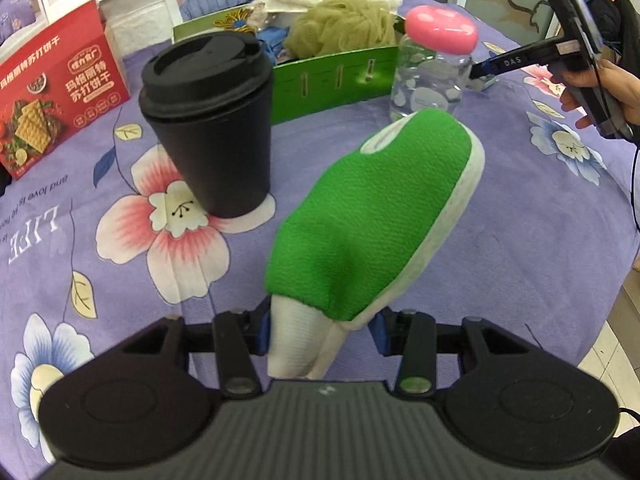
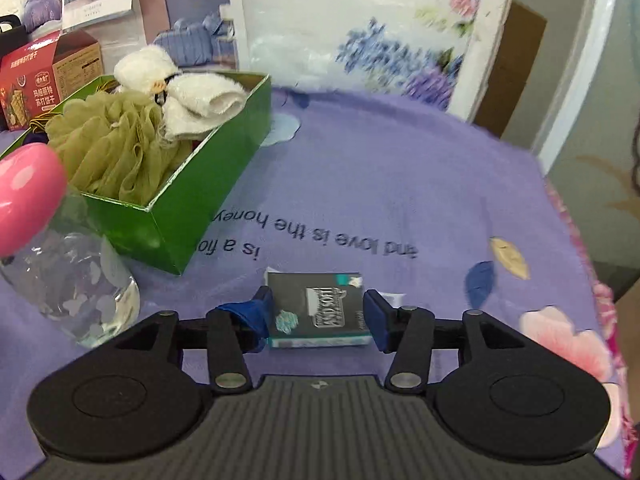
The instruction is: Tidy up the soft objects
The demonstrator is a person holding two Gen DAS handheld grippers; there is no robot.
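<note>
While the left gripper (image 1: 324, 326) holds the green bath mitt (image 1: 372, 216) clear of the floral bedspread (image 1: 120, 280), its fingers are clamped on the mitt's white cuff, so the green body sticks out forward and up, aimed roughly at the green box (image 1: 340, 76). Gripping the cuff makes sense: it's the narrow end, and the floppy body hangs free for dropping in. That box sits toward the far edge of the bedspread and already carries a olive mesh loofah (image 2: 116, 152) and a white plush towel (image 2: 200, 108), so it reads as the bin for soft items. Hard stuff stays out: black lidded cup (image 1: 212, 120) left of the mitt, glass jar with pink lid (image 1: 432, 68) right by the box's near corner, red cracker carton (image 1: 60, 92) near the left edge. Both cup and jar flank the mitt's path, so tipping them looks like the risk. Right gripper (image 2: 318, 316) sits low over the bedspread, right of the jar, fingers apart and straddling a small teal tissue pack (image 2: 316, 310); can't tell if the pads touch it. The pack lies flat just off the box's near corner. Left-wrist view shows the right hand (image 1: 600, 88) around its handle, tool level and pointing in toward the jar. Left tool tilts slightly upward, mid-carry by my read.
</note>
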